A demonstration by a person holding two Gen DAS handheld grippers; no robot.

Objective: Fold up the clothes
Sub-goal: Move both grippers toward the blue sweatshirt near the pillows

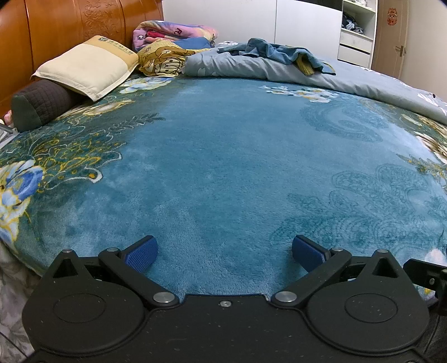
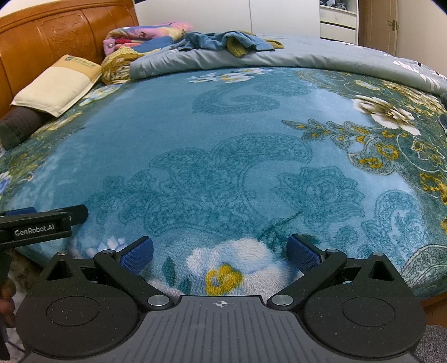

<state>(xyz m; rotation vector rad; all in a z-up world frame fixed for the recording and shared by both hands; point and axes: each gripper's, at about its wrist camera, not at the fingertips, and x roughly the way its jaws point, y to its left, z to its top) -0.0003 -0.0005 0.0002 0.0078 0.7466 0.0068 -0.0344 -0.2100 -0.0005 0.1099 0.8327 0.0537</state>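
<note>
A crumpled blue garment with a yellow-green piece (image 1: 275,53) lies on the grey quilt at the far side of the bed; it also shows in the right wrist view (image 2: 223,40). My left gripper (image 1: 223,252) is open and empty, low over the near edge of the teal floral blanket (image 1: 223,167). My right gripper (image 2: 220,251) is open and empty over the same blanket (image 2: 223,153), near its front edge. The left gripper's body (image 2: 42,223) shows at the left edge of the right wrist view. Both grippers are far from the garment.
A grey floral quilt (image 1: 279,69) is bunched across the far side. A cream pillow (image 1: 86,65) on a dark bolster (image 1: 39,104) leans at the wooden headboard (image 1: 69,25). Folded colourful blankets (image 1: 173,36) lie beside it. A white wardrobe (image 1: 251,19) and a door (image 1: 391,36) stand beyond.
</note>
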